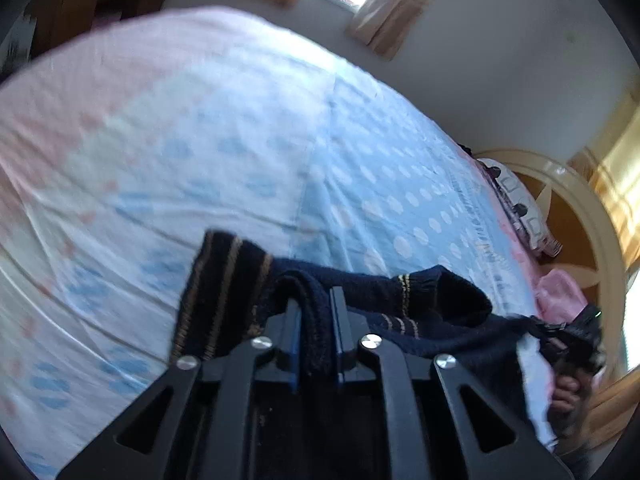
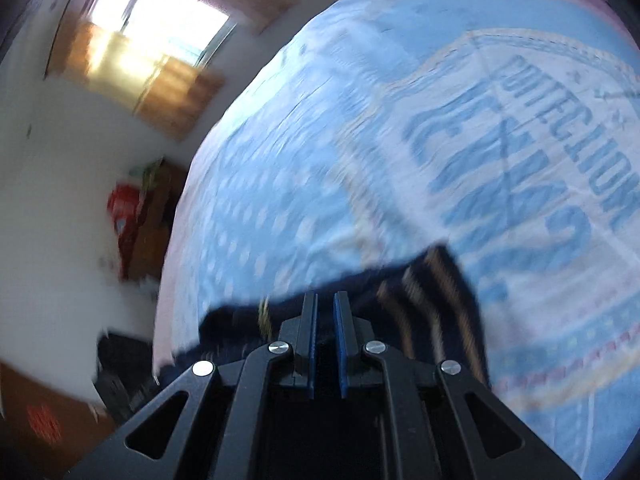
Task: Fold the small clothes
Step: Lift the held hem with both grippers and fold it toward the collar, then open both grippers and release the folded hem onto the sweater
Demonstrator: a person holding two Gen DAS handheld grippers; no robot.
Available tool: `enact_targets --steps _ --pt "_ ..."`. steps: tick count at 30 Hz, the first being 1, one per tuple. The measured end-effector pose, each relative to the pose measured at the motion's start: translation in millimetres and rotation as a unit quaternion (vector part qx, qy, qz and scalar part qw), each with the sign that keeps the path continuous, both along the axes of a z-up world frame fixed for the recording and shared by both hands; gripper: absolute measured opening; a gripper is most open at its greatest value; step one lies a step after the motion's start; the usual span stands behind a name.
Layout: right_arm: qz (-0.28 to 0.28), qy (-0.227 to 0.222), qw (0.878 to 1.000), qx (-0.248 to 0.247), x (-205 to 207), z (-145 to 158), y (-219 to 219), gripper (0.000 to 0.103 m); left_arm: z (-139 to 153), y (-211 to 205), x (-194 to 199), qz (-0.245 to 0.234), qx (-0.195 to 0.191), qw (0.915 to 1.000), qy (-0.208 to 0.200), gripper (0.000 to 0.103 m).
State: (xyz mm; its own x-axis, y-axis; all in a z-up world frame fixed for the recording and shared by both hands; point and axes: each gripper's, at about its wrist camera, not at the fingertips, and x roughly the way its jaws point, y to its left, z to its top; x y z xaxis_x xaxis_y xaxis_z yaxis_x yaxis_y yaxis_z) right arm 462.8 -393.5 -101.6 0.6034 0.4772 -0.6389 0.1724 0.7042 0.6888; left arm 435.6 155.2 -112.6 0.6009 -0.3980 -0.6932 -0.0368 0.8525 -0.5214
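Note:
A dark navy knit garment (image 1: 400, 304) with thin gold stripes hangs stretched above the bed between both grippers. My left gripper (image 1: 316, 304) is shut on a bunched fold of it; a striped cuff (image 1: 216, 292) hangs to its left. In the left wrist view the right gripper (image 1: 560, 340) shows at the garment's far end, held by a hand. In the right wrist view my right gripper (image 2: 325, 308) is closed narrowly on the navy garment (image 2: 424, 304), whose striped part hangs to the right. Both views are motion-blurred.
The bed is covered by a light blue and pink dotted sheet (image 1: 240, 140) with large blue lettering (image 2: 520, 168). A curved wooden headboard (image 1: 580, 216) and pillows (image 1: 520, 208) are at the right. Curtained windows (image 2: 152, 32), white walls and red items (image 2: 128, 220) lie beyond.

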Motion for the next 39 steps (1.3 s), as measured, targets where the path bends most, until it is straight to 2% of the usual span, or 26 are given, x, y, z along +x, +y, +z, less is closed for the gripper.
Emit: enact_targets --steps 3,5,6,7,9,12,15,21,23,25,27,31,36,37,38,39 --pt "0.002 -0.004 1.000 -0.019 -4.9 0.0 1.4 0.008 1.1 5.3 -4.0 0.001 -0.020 0.9998 0.010 0.029" --pt "0.023 -0.012 0.998 -0.052 -15.3 4.9 11.3 0.008 12.5 11.6 -12.6 0.021 0.004 0.9997 -0.013 0.053" --pt "0.030 -0.015 0.997 -0.064 -17.8 5.9 14.4 0.008 19.9 17.2 -15.8 0.037 0.019 0.9988 -0.027 0.075" --pt "0.039 -0.018 0.996 -0.078 -22.3 6.9 17.1 0.008 25.2 23.4 -19.8 0.054 0.025 0.9975 -0.040 0.084" --pt "0.056 -0.019 0.992 -0.110 -28.8 8.9 27.3 0.008 31.7 36.4 -29.3 0.083 0.027 0.9945 -0.058 0.084" --pt "0.077 -0.014 0.984 -0.159 -34.8 6.7 39.2 0.008 28.7 40.6 -39.3 0.095 0.047 0.9937 -0.037 0.084" --pt "0.094 0.000 0.983 -0.158 -32.5 -2.5 41.8 0.008 20.3 27.7 -52.2 0.085 0.067 0.9937 -0.030 0.084" --pt "0.120 0.011 0.978 -0.168 -22.8 -9.7 55.7 0.008 -6.5 -7.7 -54.6 0.063 0.149 0.9867 -0.006 0.084" --pt "0.127 0.010 0.972 -0.198 -24.0 -12.0 63.0 0.008 -15.7 -10.7 -55.3 0.066 0.161 0.9848 -0.001 0.084" --pt "0.127 0.003 0.969 -0.213 -26.8 -13.0 66.3 0.008 -20.8 -7.0 -57.6 0.070 0.145 0.9870 0.005 0.084" --pt "0.122 0.002 0.968 -0.221 -28.0 -16.5 64.4 0.008 -20.4 -0.4 -62.5 0.082 0.132 0.9878 -0.006 0.084" --pt "0.109 0.005 0.972 -0.208 -35.7 -18.3 58.2 0.008 -26.2 10.0 -63.9 0.085 0.095 0.9919 0.003 0.084" --pt "0.109 -0.030 0.957 -0.268 -56.2 -3.7 69.3 0.008 -26.1 5.4 -68.9 0.077 0.083 0.9935 -0.012 0.087" --pt "0.106 -0.033 0.955 -0.276 -58.6 -1.3 69.2 0.015 -26.0 4.5 -69.1 0.073 0.081 0.9939 -0.016 0.090" --pt "0.101 -0.036 0.953 -0.283 -60.3 0.5 68.5 0.034 -25.9 3.3 -69.7 0.072 0.082 0.9938 -0.018 0.091" --pt "0.097 -0.038 0.953 -0.285 -61.5 1.5 67.6 0.046 -25.7 2.2 -69.8 0.071 0.083 0.9938 -0.019 0.091"
